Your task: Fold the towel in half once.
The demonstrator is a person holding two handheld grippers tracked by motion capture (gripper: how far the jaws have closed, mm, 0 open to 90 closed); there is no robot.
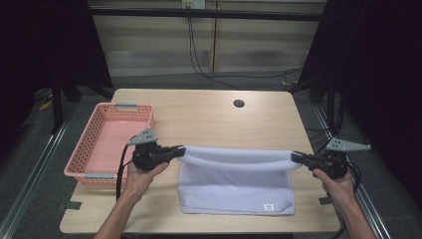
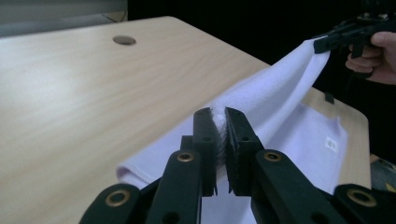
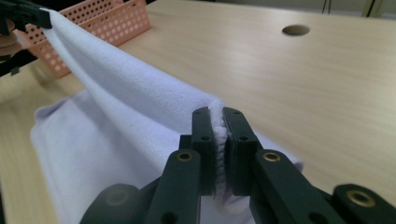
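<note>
Towel (image 1: pixel 236 184) fabric, pale lilac-white, is held between our two hands above the near half of the tabletop (image 1: pixel 209 117). We grip one corner in the left hand-held gripper (image 1: pixel 180 150), whose jaws are clamped on the cloth; in the left gripper view a ridge of towel (image 2: pixel 266 100) is pinched between the two black jaws. We grip the opposite corner in the right hand-held gripper (image 1: pixel 294 157), likewise clamped on the cloth, as the right gripper view shows with towel (image 3: pixel 140 100) pressed between its jaws. The edge held between the two grippers runs as a rolled band, raised off the wood, while the lower part of the towel lies flat on the tabletop toward us, with a small white label (image 1: pixel 268 206) near its near right corner. A pink perforated basket (image 1: pixel 94 144) stands on the left side of the tabletop, just beside the left hand-held gripper and apart from the towel. A round cable hole (image 1: pixel 239 103) sits in the far part of the tabletop, well apart from the towel.
</note>
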